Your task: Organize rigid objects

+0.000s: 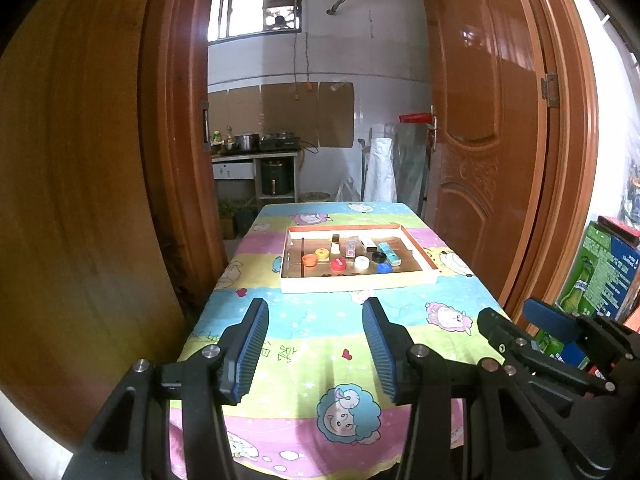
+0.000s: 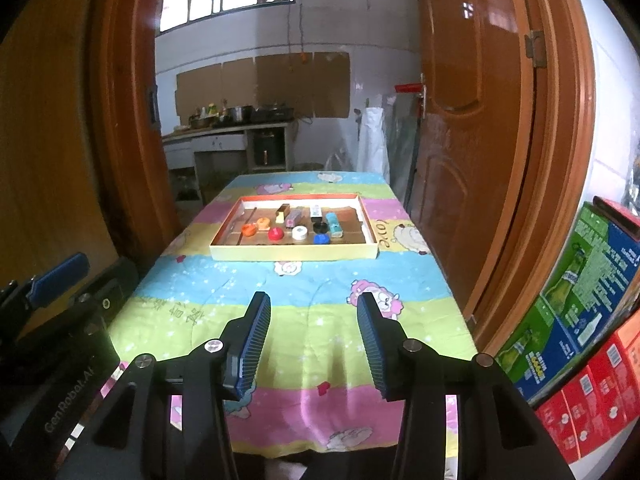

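Observation:
A shallow cardboard tray lies far down the table on a cartoon-print cloth. It holds several small items: an orange cap, a red cap, a white cap, a blue cap, a black ring and a teal box. My left gripper hovers over the near part of the cloth, open and empty. Beside it on the right, my right gripper is open too, with nothing between its blue pads. Both are well short of the tray.
Wooden door leaves flank the table on both sides. Green and red cartons are stacked at the right edge. A kitchen counter with pots stands beyond the doorway. Bare cloth lies between the grippers and the tray.

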`<state>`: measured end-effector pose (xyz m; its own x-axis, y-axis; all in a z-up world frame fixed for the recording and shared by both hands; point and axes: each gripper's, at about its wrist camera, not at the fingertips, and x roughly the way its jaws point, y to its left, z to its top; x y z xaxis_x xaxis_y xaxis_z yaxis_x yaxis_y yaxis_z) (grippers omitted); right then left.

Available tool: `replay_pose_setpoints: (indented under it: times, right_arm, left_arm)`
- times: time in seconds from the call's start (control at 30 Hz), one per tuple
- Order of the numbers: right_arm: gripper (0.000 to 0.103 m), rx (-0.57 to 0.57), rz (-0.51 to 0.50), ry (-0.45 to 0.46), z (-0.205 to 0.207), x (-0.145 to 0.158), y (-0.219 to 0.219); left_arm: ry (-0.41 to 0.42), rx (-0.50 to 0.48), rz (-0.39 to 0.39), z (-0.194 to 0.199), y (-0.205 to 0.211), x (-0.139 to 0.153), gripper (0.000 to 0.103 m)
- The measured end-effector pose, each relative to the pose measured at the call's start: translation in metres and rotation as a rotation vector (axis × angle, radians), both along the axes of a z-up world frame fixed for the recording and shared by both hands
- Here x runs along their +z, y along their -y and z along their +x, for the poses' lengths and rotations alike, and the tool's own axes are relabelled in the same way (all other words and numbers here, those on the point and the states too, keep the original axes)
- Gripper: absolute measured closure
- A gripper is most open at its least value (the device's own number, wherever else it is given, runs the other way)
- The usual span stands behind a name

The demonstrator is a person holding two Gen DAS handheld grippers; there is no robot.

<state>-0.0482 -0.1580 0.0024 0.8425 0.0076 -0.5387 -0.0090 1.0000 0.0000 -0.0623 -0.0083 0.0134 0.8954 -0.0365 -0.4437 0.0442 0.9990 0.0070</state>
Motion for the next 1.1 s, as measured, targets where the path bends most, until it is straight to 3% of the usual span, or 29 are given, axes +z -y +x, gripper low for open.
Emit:
replay_pose_setpoints:
  times: [1.1]
  right_arm:
    - [0.056, 0.01, -0.007, 0.008, -0.0011, 0.0003, -0.0049]
  left_arm:
    - [0.005, -0.002, -0.001, -0.0011, -0.0019, -0.0011, 0.054]
